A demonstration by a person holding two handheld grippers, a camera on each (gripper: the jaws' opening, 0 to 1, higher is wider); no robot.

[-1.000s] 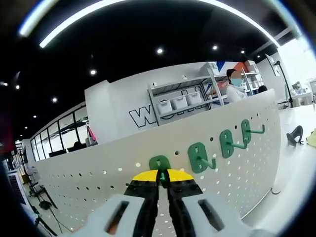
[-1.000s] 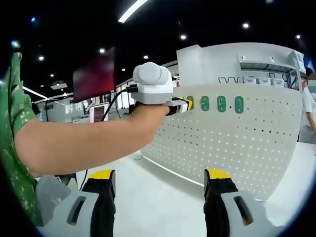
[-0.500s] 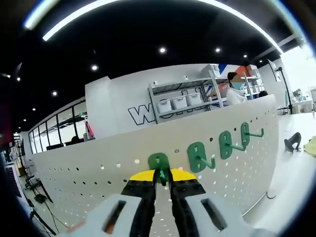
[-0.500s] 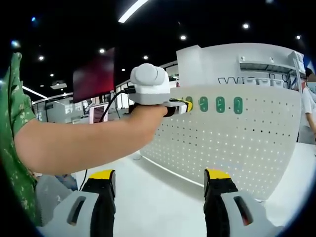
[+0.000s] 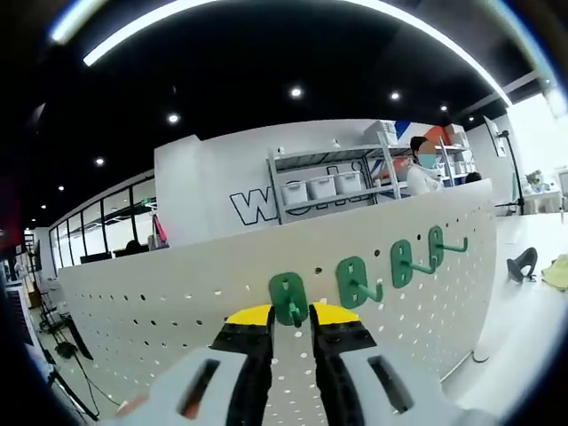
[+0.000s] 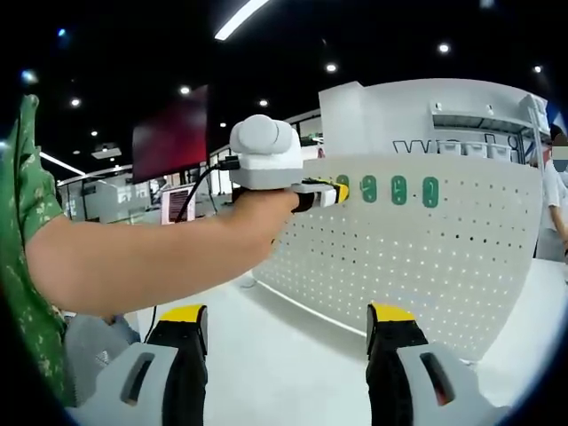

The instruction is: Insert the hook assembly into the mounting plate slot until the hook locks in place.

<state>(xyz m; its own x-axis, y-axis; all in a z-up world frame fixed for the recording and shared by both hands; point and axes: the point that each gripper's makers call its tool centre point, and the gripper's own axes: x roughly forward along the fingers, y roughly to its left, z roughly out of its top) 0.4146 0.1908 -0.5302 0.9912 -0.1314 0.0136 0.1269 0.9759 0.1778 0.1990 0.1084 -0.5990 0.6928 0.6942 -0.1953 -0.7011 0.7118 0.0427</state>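
Four green hooks sit in a row on the white pegboard (image 5: 177, 302). The leftmost hook (image 5: 288, 297) is at the tips of the left gripper (image 5: 291, 318), whose fingers stand slightly apart on either side of its stem; whether they touch it cannot be told. The other three hooks (image 5: 355, 282) follow rightward. Behind, wall lettering reads "W", the rest hidden by shelving. The right gripper (image 6: 288, 321) hangs above the worktop (image 6: 284, 373), fingers wide apart.
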